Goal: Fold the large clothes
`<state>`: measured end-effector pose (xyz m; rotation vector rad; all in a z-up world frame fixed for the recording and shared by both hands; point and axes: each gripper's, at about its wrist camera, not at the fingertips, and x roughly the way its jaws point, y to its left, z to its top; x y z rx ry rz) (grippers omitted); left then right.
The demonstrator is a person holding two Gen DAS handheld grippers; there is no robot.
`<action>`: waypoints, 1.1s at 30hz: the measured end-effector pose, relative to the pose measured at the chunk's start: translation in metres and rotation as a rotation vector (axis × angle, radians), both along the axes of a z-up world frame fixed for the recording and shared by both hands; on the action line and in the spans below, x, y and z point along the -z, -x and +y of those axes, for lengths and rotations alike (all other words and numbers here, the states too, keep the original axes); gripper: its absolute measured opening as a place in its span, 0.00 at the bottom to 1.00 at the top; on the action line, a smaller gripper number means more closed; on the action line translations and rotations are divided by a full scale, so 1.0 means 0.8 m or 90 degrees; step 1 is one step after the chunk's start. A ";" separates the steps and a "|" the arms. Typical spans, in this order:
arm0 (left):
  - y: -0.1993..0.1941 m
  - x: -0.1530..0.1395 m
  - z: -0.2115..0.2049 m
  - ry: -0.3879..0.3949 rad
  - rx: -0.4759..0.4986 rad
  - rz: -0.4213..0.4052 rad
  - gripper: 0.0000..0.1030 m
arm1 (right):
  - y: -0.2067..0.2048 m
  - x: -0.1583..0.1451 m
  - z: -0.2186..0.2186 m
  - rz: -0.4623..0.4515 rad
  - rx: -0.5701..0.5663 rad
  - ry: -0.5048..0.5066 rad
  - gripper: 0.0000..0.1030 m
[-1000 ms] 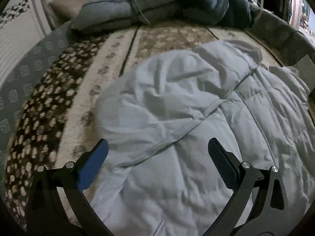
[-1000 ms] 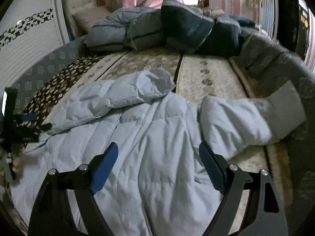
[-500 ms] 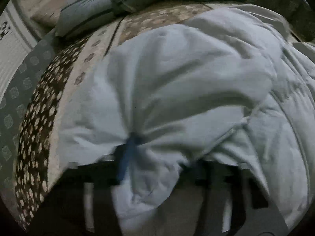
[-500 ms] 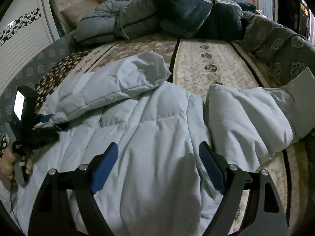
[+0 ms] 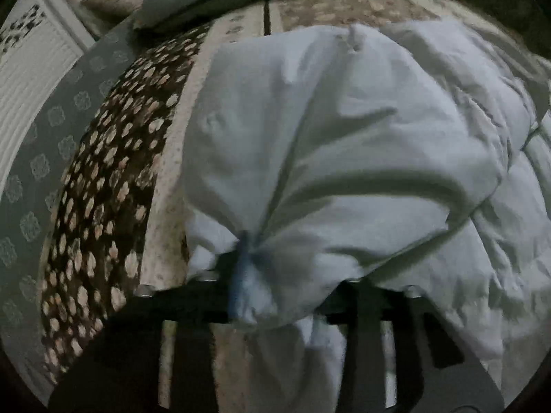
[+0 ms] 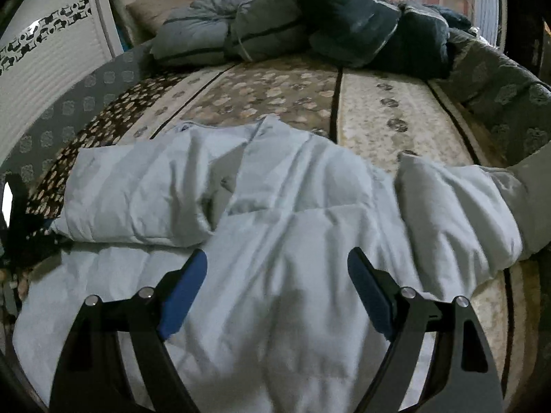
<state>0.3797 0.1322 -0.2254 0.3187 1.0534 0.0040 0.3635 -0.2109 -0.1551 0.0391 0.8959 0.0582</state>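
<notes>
A pale blue puffer jacket (image 6: 282,247) lies spread on a patterned bed. Its left sleeve (image 6: 137,196) is folded across the chest. Its right sleeve (image 6: 458,213) sticks out to the right, cuff at the bed's edge. My left gripper (image 5: 255,268) is shut on a bunch of the jacket's fabric (image 5: 327,158) at its left side; the fabric bulges over the fingers and hides them. The left gripper also shows in the right wrist view (image 6: 20,227), at the jacket's left edge. My right gripper (image 6: 277,292) is open, hovering over the jacket's lower middle.
A patterned bedcover (image 6: 275,93) runs under the jacket. Grey and dark blue folded quilts (image 6: 310,27) are piled at the far end. A white panelled cabinet (image 6: 41,69) stands at the left. A grey padded edge (image 6: 499,93) borders the right.
My left gripper went from open to shut on the jacket's left side and pulled fabric up and inward. The left sleeve now lies folded over the chest. My right gripper stayed open.
</notes>
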 end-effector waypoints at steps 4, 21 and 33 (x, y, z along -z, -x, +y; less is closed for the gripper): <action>0.032 -0.026 -0.011 0.010 0.001 -0.050 0.87 | -0.012 0.002 0.026 0.009 -0.024 0.004 0.81; -0.022 -0.025 0.068 0.117 -0.139 -0.053 0.78 | -0.098 0.059 0.097 0.079 -0.075 0.010 0.10; -0.033 -0.066 0.018 0.121 -0.099 -0.055 0.79 | -0.017 0.017 -0.053 0.059 0.063 0.083 0.20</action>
